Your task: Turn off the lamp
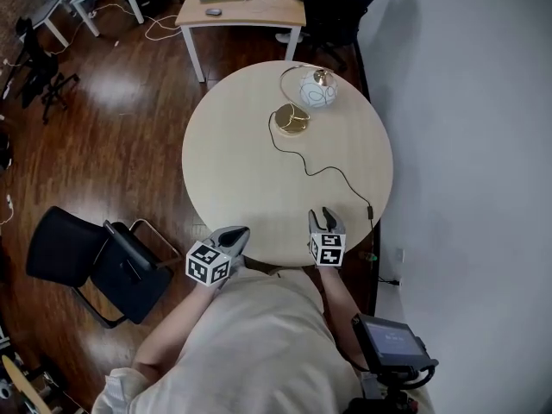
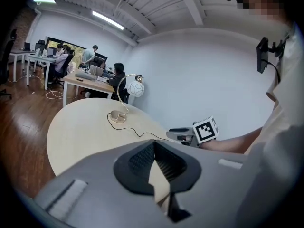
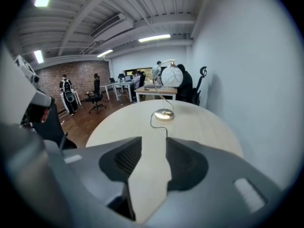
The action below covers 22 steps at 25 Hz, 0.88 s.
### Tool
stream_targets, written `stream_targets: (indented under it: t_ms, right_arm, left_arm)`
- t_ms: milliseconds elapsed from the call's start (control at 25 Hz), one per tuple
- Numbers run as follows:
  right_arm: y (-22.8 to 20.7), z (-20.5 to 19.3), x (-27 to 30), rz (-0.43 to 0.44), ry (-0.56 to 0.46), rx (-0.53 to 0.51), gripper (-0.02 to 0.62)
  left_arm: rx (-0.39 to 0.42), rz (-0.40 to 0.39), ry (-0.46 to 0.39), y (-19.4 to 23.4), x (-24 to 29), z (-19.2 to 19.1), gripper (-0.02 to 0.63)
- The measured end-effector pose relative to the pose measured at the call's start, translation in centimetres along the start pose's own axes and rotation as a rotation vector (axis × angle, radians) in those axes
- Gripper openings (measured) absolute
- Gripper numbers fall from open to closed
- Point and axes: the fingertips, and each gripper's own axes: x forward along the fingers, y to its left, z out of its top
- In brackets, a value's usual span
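The lamp has a white globe shade (image 1: pixel 316 89) on a curved gold stem and a round gold base (image 1: pixel 291 119); it stands at the far side of the round table (image 1: pixel 233 171). Its black cord (image 1: pixel 328 171) snakes toward the near right rim, where a small inline switch (image 1: pixel 371 210) lies. My right gripper (image 1: pixel 326 216) hovers over the near edge, left of that switch, open and empty. My left gripper (image 1: pixel 235 234) sits at the near edge, shut on nothing. The shade (image 3: pixel 171 76) and base (image 3: pixel 164 114) lie straight ahead in the right gripper view. Whether the lamp is lit is unclear.
A black chair (image 1: pixel 95 261) stands left of the table on the wooden floor. A light desk (image 1: pixel 241 7) with people seated around it is beyond the lamp. A white wall (image 1: pixel 466 145) runs close along the table's right side.
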Motion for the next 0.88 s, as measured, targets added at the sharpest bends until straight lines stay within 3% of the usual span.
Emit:
stream_targets:
  t_ms: [240, 480, 880]
  right_arm:
    - [5.2, 3.9, -3.9, 0.023, -0.116, 0.012, 0.146]
    - [9.3, 4.6, -7.2, 0.018, -0.190, 0.056, 0.147]
    - [13.3, 3.0, -11.8, 0.020, -0.178, 0.046, 0.147]
  left_arm:
    - [0.027, 0.002, -0.008, 1.6, -4.0, -0.5, -0.014]
    - [0.043, -0.019, 0.009, 2.1, -6.1, -2.6, -0.014]
    - [0.049, -0.062, 0.045, 1.1, -7.2, -5.0, -0.014]
